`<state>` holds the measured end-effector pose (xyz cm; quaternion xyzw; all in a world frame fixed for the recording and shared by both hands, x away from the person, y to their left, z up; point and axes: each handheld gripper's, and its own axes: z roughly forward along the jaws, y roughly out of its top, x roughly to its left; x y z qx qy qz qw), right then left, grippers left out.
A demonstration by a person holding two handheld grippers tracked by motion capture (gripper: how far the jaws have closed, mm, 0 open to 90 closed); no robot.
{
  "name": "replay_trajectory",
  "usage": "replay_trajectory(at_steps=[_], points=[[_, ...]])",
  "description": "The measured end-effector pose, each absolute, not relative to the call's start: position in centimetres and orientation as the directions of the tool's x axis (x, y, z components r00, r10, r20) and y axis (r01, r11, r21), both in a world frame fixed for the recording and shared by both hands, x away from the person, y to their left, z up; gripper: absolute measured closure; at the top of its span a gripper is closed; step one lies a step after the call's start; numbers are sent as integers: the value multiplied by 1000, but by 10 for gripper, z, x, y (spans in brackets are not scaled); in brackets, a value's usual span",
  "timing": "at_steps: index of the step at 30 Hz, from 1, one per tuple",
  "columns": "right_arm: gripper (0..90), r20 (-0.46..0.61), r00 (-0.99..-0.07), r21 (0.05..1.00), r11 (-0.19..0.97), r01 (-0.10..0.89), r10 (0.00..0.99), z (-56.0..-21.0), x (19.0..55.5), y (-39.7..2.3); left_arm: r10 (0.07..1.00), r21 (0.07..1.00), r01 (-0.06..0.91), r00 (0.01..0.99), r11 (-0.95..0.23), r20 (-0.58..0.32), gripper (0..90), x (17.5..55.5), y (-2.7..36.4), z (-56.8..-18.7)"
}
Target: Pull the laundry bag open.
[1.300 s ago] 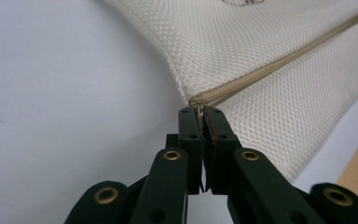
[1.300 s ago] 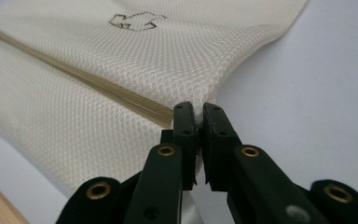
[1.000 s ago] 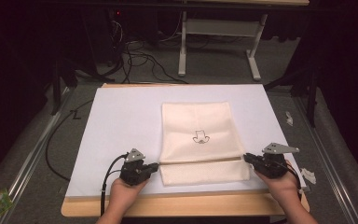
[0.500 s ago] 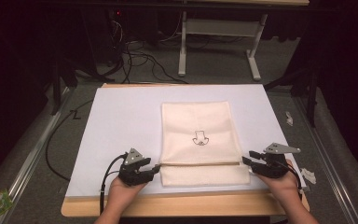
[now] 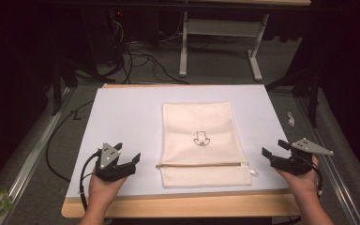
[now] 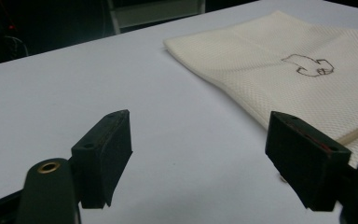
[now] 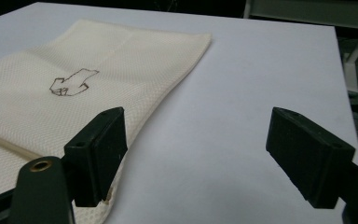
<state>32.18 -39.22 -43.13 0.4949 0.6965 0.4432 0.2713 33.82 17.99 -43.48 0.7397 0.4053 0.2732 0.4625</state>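
White table (image 5: 122, 117), cream pouch (image 5: 201, 140) flat at centre. Left gripper (image 5: 130, 161) and right gripper (image 5: 272, 151) flank it, jaws just opened wide, nothing between them.

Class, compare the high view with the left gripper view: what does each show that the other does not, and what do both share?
High view alone: both hands, the left hand-held gripper and right hand-held gripper with open jaws on either side of the bag, the wooden table edge, and the zip pull.

Left gripper view alone: the bag's mesh weave up close.

Both: the cream zipped bag with its small dark drawing, lying flat on the white sheet.
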Motion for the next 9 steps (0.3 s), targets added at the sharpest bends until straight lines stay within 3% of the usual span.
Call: replay_trajectory(at_steps=[4, 9], points=[[207, 55, -346, 888, 112, 445, 937, -430, 321, -395, 860, 900, 375, 511, -224, 1, 212, 341, 183, -438], [205, 20, -353, 884, 149, 444, 935, -432, 322, -389, 847, 883, 381, 530, -275, 36, 195, 343, 176, -442]])
